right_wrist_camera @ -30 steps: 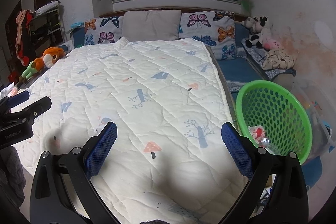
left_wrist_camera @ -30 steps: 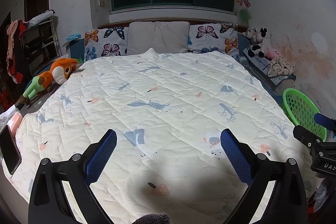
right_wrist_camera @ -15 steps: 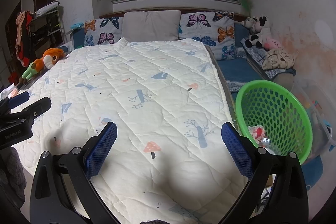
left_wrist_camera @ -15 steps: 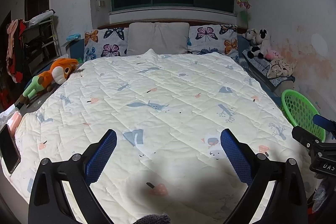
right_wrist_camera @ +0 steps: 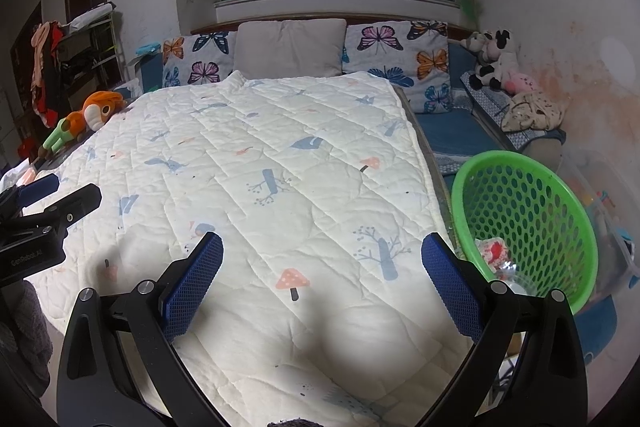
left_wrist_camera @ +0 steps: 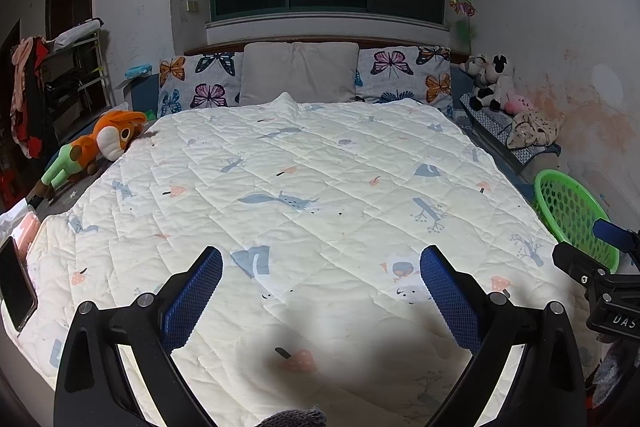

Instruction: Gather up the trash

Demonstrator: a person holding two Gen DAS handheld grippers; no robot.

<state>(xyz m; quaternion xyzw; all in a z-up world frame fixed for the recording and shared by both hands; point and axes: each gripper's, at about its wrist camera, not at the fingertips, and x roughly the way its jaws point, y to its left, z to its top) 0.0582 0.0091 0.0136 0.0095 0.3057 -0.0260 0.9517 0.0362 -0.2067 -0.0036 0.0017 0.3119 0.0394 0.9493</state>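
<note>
Trash (right_wrist_camera: 496, 253), crumpled wrappers with a red patch, sits in the bottom of the green basket (right_wrist_camera: 560, 183) on the floor, just beside the bed's right edge. No loose trash is visible on the quilt (left_wrist_camera: 320, 187). Judged step: scan for any remaining pieces; best done by sweeping along the bed edges and floor with fingers kept apart. The basket lies right of and just beyond the right hand-held gripper (right_wrist_camera: 322, 265), wide and empty. The left hand-held gripper (left_wrist_camera: 320, 277), also wide and empty, hovers over the quilt's foot, well apart from the basket.
</note>
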